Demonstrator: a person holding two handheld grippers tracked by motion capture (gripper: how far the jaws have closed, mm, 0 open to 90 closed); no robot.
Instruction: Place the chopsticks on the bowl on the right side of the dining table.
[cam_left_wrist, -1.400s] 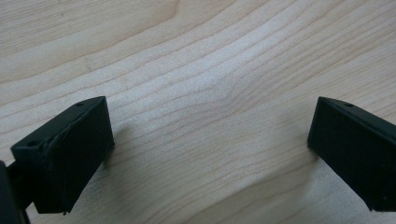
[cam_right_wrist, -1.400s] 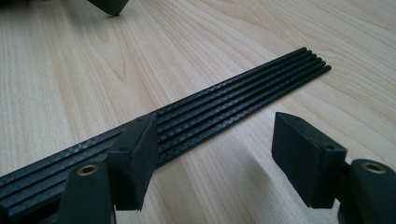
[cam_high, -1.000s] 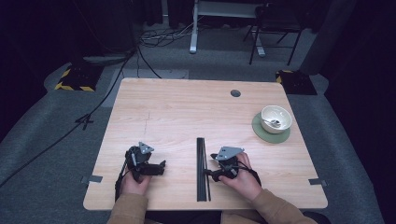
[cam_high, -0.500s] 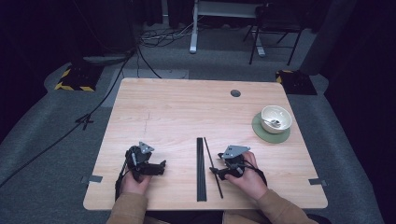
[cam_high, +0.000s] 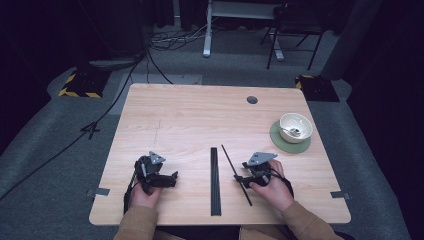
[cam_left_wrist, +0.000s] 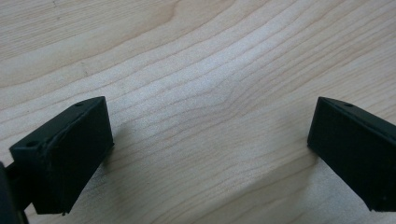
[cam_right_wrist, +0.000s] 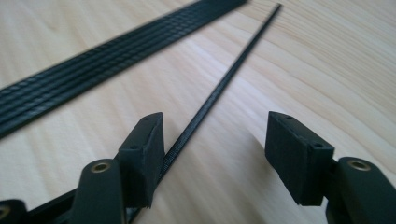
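Pulling one thin stick away from the pile.
Right gripper (cam_right_wrist: 212, 149) jaws, just closing, are loose around the stick (cam_right_wrist: 224, 84); next, pinch it. Left gripper (cam_left_wrist: 210, 154) jaws open.

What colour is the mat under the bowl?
Green; the mat under the bowl shows best in the high view.
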